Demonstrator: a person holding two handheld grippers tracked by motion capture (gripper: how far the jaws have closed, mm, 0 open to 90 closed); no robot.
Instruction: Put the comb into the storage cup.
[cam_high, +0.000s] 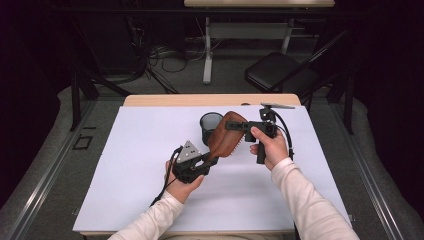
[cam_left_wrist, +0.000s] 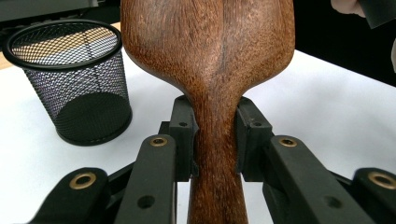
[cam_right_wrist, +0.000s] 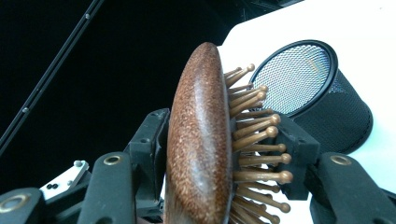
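Hairbrush (cam_high: 227, 134), wooden, held in the air just beside mesh cup (cam_high: 210, 125), above white tabletop (cam_high: 130, 165). Left gripper (cam_high: 212, 161) clamped on handle, jaws pressing both sides of neck. Right gripper (cam_high: 231, 125) at head, jaws narrow, one against back, other among bristles (cam_right_wrist: 257, 135).

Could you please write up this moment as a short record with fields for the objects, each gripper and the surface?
object in hand: wooden hairbrush, lifted off the table, bristles facing right in the high view
left gripper: jaws shut on the brush's handle neck
right gripper: jaws across the brush head, one on the wooden back, one against the bristle tips
nearby: black mesh cup, upright, just behind the brush
surface: white table
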